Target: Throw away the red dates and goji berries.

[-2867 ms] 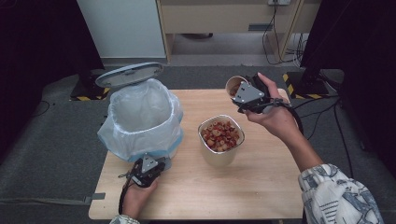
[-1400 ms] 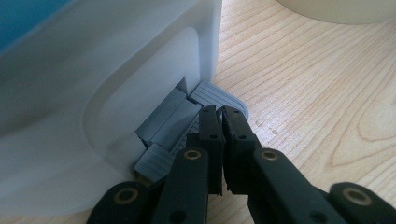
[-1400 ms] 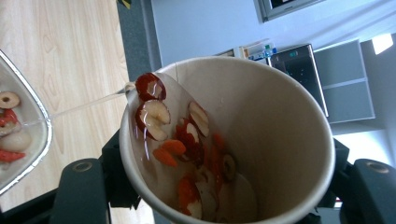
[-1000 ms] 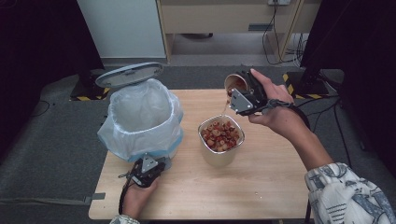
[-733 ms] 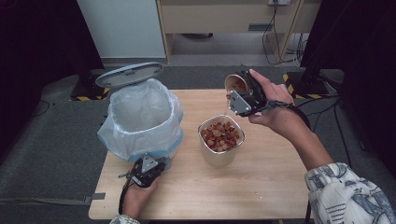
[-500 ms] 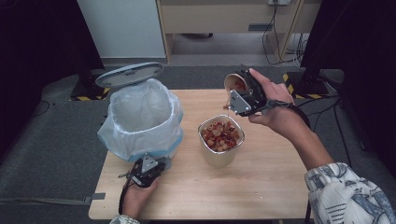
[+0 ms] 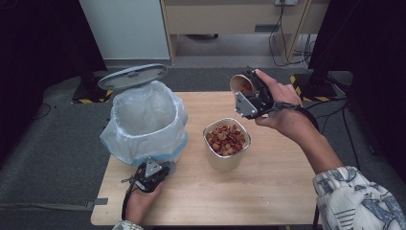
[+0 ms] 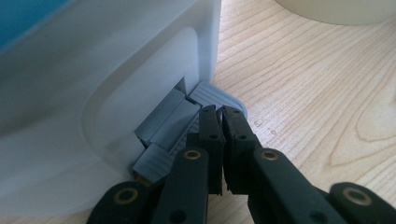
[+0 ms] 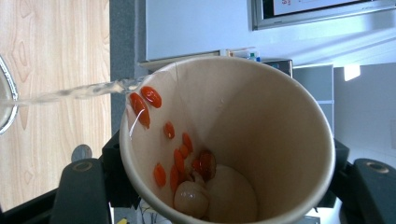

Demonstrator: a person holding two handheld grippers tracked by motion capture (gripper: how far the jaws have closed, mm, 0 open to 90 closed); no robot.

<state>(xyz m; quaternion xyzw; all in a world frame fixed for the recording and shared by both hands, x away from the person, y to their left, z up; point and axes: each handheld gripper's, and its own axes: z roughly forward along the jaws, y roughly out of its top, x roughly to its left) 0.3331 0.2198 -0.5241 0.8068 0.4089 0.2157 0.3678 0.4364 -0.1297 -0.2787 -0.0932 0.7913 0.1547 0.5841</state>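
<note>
My right gripper [image 7: 249, 97] is shut on a paper cup [image 7: 241, 84], held tilted above the table's far side, its mouth toward a pale container [image 7: 225, 163] of red and white fruit pieces. In the right gripper view the cup [image 9: 261, 121] holds several red berries and a pale fruit, and a thin stream of liquid [image 9: 79, 92] runs from its lip toward a metal rim [image 9: 7, 107]. My left gripper [image 8: 219, 112] is shut, its tips resting on the grey pedal [image 8: 219, 95] of a white bin [image 7: 143, 120]. The bin's lid [image 7: 132, 76] stands raised.
The bin is lined with a clear bag and stands at the left of the wooden table [image 7: 268, 191]. The container sits mid-table, right of the bin. Dark floor and cables surround the table; a cabinet stands behind it.
Since the earliest frame the right hand has tipped the cup a little further toward the container. The left hand and the bin lid have stayed as they were.
</note>
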